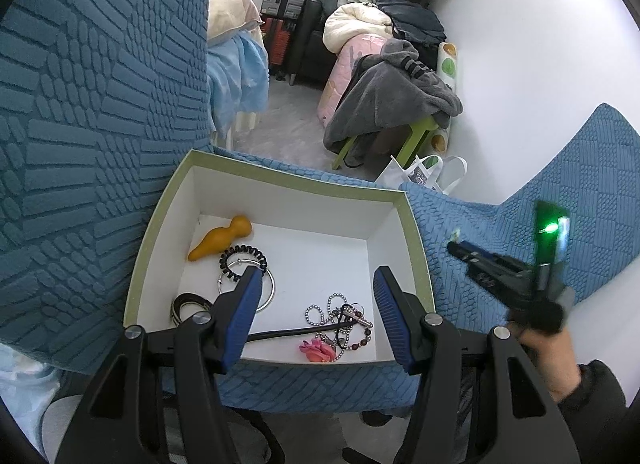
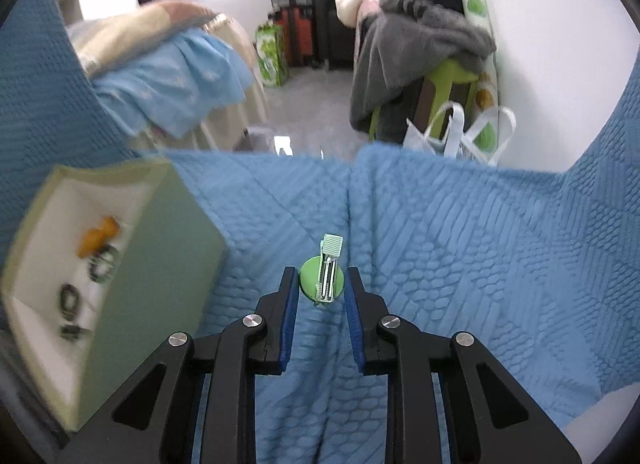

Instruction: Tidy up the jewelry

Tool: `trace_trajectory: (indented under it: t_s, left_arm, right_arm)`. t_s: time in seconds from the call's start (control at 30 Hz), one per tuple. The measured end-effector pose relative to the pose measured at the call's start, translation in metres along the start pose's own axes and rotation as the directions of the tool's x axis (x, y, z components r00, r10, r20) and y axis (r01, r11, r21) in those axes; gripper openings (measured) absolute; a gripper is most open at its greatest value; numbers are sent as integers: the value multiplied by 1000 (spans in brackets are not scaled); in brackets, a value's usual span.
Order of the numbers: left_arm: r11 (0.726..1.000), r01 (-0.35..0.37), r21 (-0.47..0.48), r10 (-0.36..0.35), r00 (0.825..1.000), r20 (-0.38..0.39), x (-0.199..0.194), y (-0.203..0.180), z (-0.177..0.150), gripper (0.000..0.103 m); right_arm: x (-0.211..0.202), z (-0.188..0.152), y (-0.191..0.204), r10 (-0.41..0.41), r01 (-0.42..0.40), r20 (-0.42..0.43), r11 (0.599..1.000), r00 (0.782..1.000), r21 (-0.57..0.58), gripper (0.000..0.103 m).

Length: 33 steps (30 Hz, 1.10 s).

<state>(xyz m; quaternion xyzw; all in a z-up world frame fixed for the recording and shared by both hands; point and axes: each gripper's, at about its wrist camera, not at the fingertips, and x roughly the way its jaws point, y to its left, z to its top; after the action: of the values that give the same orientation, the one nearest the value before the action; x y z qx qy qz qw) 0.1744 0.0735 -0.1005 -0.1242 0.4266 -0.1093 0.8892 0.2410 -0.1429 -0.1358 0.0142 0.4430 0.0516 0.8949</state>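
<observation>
A green-rimmed white box (image 1: 416,236) sits on a blue textured cover. Inside lie an orange gourd-shaped piece (image 1: 220,238), a black coil hair tie (image 1: 243,260), a metal ring (image 1: 269,291), a dark band (image 1: 188,306), a bead necklace (image 1: 332,314), a pink flower piece (image 1: 316,350) and a black cord. My left gripper (image 1: 318,296) hangs open and empty over the box. My right gripper (image 2: 322,292) is open with its fingers on either side of a green hair clip (image 2: 325,278) on the cover, not closed on it. The box (image 2: 152,264) shows blurred at left in the right wrist view.
The right gripper (image 1: 504,276) and the hand holding it show at right in the left wrist view. Beyond the blue cover (image 2: 440,248) are a bed, a green stool (image 1: 400,140) under grey clothes, a white bag (image 1: 424,172), suitcases and piled laundry.
</observation>
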Motion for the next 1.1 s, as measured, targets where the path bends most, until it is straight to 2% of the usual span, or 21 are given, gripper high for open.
trace_trajectory:
  t_s: [0.1, 0.27, 0.53, 0.67, 0.8, 0.87, 1.1]
  left_arm:
    - [1000, 2, 1, -2, 1000, 3, -1, 1, 0, 59]
    - [1000, 0, 1, 0, 1000, 8, -4, 1, 0, 59]
    - [1000, 3, 2, -3, 1000, 13, -7, 4, 0, 59]
    - [1000, 5, 4, -5, 1000, 12, -8, 4, 0, 59]
    - [1000, 15, 9, -15, 999, 28, -14, 3, -1, 59]
    - [1000, 14, 14, -15, 999, 37, -19, 2, 0, 59]
    - [999, 4, 32, -7, 996, 91, -49, -8, 10, 59]
  right_arm:
    - [-27, 10, 17, 50, -50, 50, 999, 998, -1, 21]
    - [-52, 19, 52, 123, -119, 85, 992, 989, -52, 21]
    - [-46, 6, 99, 198, -194, 28, 975, 980, -111, 21]
    - [-32, -8, 109, 226, -229, -39, 967, 973, -110, 22]
    - [-27, -14, 113, 226, -232, -68, 967, 972, -105, 23]
    - [-31, -12, 113, 234, -239, -62, 967, 970, -93, 31]
    - [-71, 3, 102, 219, -219, 2, 972, 976, -82, 33]
